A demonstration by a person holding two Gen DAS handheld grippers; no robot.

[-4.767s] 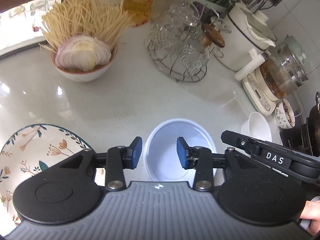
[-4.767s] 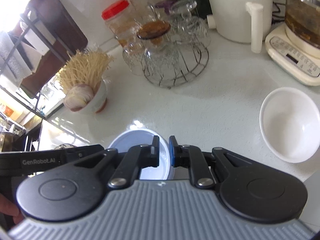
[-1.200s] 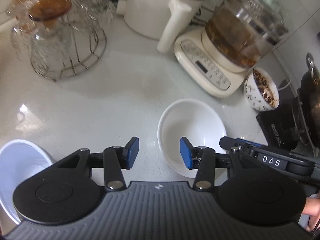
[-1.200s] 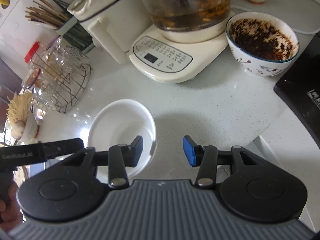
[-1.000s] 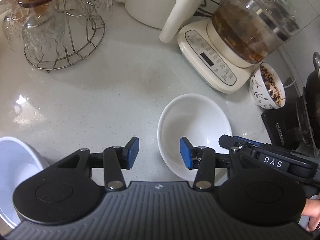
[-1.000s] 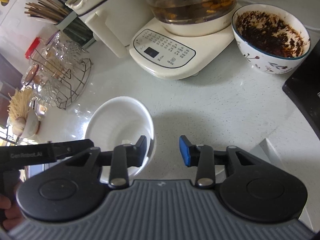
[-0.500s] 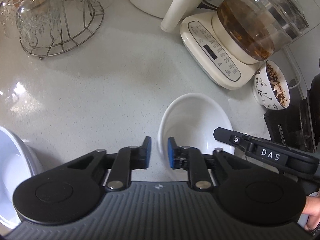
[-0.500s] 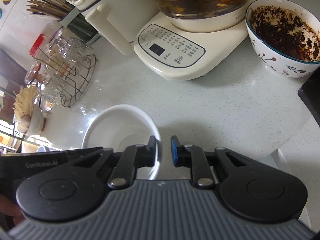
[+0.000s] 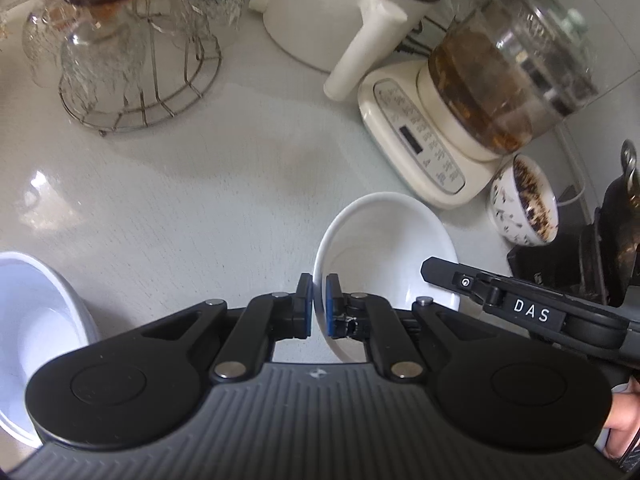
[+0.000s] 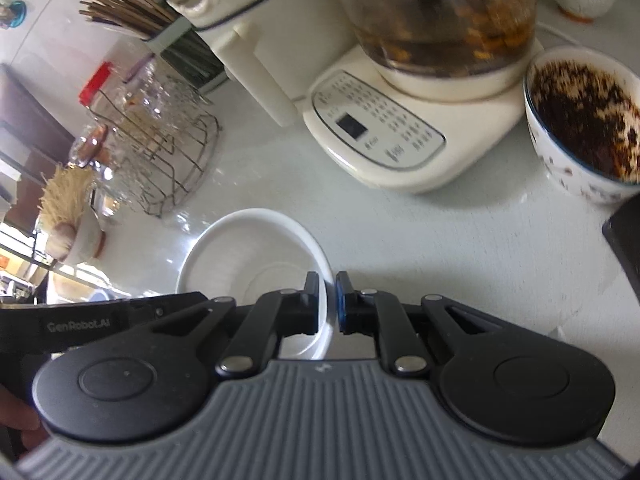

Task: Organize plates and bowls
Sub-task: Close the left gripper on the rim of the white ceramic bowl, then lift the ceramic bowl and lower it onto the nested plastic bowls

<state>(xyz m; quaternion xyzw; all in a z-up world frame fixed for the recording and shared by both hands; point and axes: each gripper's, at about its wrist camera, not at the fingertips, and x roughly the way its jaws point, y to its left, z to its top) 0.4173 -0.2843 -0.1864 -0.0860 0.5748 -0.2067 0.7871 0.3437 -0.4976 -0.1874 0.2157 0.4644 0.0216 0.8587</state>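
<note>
Pale speckled kitchen counter (image 9: 180, 208): left gripper (image 9: 319, 304) and right gripper (image 10: 328, 304) each clamp opposite rims of the empty round white ceramic bowl (image 9: 384, 248); lifting evenly should keep it level.

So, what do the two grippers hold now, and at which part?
Both hold the white bowl by its rim: the left gripper pinches the rim's left side, the right gripper the opposite side.

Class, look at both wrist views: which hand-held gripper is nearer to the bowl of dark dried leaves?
Right. The right hand-held gripper pinches the white bowl's rim facing the leaf bowl; the left hand-held gripper pinches the far rim.
</note>
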